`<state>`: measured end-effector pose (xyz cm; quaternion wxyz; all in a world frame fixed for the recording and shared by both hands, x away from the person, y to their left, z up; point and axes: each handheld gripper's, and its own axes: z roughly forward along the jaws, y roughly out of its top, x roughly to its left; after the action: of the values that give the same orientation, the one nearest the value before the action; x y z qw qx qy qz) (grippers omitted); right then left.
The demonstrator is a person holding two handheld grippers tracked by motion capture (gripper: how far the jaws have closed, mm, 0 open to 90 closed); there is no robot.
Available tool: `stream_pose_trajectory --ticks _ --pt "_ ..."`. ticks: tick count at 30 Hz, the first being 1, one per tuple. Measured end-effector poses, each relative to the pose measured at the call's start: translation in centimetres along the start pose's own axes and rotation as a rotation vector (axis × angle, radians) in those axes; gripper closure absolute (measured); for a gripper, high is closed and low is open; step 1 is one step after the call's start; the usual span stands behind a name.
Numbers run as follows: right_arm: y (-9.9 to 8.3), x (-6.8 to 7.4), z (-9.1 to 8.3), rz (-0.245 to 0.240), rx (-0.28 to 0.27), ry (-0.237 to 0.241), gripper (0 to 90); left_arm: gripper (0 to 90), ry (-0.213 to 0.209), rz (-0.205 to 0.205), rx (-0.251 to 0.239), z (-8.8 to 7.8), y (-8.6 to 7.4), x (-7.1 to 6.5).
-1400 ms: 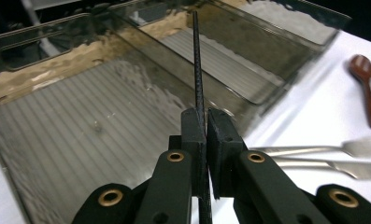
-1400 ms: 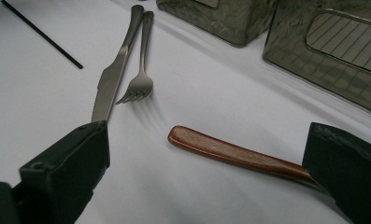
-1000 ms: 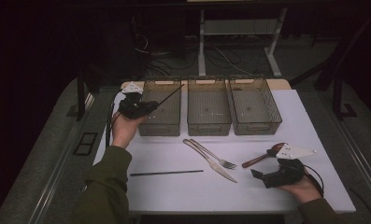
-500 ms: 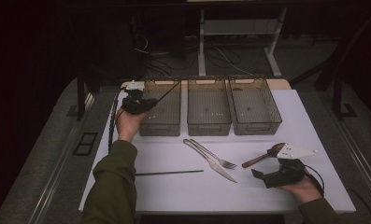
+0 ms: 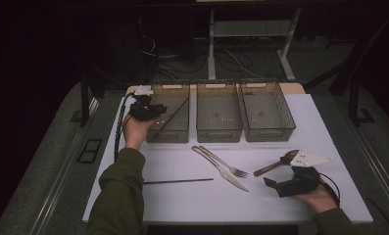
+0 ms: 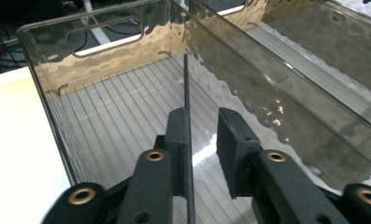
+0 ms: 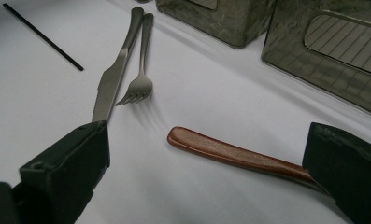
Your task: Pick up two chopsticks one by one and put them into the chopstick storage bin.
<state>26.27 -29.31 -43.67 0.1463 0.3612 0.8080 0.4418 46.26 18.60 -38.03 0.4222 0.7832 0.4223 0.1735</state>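
Left claw (image 6: 203, 128) has just been opening, its black stick (image 6: 186, 84) lying loose between the jaws inside the leftmost bin (image 5: 168, 113); right claw (image 7: 206, 172) gapes empty; second stick (image 5: 178, 181), knife (image 5: 220, 168), fork (image 5: 224, 162), spoon (image 5: 273, 164) remain.

A white desk (image 5: 182, 200) is standing in a dark room. Three clear bins are sitting in a row along its far edge: a left bin (image 5: 170, 128), a middle bin (image 5: 218, 129) and a right bin (image 5: 268, 131), close beside one another. Nearer the person, a knife (image 5: 221, 169) and a fork (image 5: 225, 162) are lying side by side at the middle. A thin black stick (image 5: 177, 181) is lying flat to their left. A wooden-handled spoon (image 5: 270, 166) is lying to their right.
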Motion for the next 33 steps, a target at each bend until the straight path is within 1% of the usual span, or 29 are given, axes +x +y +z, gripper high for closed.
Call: stream_pose_trajectory --ticks 3,4,7,11,12,16,20,24,27,28,29,32,33 --pt "0.0 0.0 0.0 0.003 0.000 0.000 0.4 65.6 -0.026 -0.011 -0.010 -0.5 0.0 -0.3" --pt "0.0 0.0 0.0 0.004 0.000 -0.001 0.4 64.4 -0.038 -0.007 -0.012 -0.7 0.0 -0.5" --pt "0.0 0.0 -0.1 0.006 0.001 -0.003 0.4 59.9 -0.065 0.020 -0.013 -1.4 0.0 -1.0" --pt "0.0 0.0 -0.1 0.004 0.002 -0.004 0.4 53.6 -0.117 0.026 -0.041 -2.8 -0.1 -1.9" --pt "0.0 0.0 -0.1 0.003 0.001 -0.004 0.4 52.8 -0.121 0.037 -0.041 -3.1 -0.2 -2.1" --pt "0.0 0.0 0.0 0.005 0.002 -0.004 0.4 49.1 -0.166 0.076 -0.034 -4.2 -0.7 -3.2" --pt "0.0 0.0 -0.1 0.006 0.001 -0.005 0.4 45.6 -0.198 0.098 -0.033 -5.3 -2.0 -4.1" --pt "0.0 0.0 0.0 0.002 0.003 -0.006 0.4 44.1 -0.226 0.107 -0.032 -6.0 -3.6 -4.9" --pt "0.0 0.1 0.0 0.003 0.003 -0.007 0.4 43.6 -0.255 0.111 -0.035 -6.4 -4.8 -5.8" --pt "0.0 0.0 0.0 0.004 0.002 -0.007 0.4 43.6 -0.255 0.111 -0.035 -6.4 -4.8 -5.8" --pt "0.0 0.0 0.0 0.004 0.002 -0.007 0.4 43.7 -0.272 0.119 -0.032 -6.5 -5.5 -6.6" --pt "0.0 0.0 0.0 0.002 0.004 -0.008 0.4 45.5 -0.313 0.142 -0.029 -6.5 -6.5 -7.9" --pt "0.0 0.0 0.0 0.002 0.003 -0.008 0.4 46.4 -0.313 0.142 -0.029 -6.5 -6.5 -7.9"
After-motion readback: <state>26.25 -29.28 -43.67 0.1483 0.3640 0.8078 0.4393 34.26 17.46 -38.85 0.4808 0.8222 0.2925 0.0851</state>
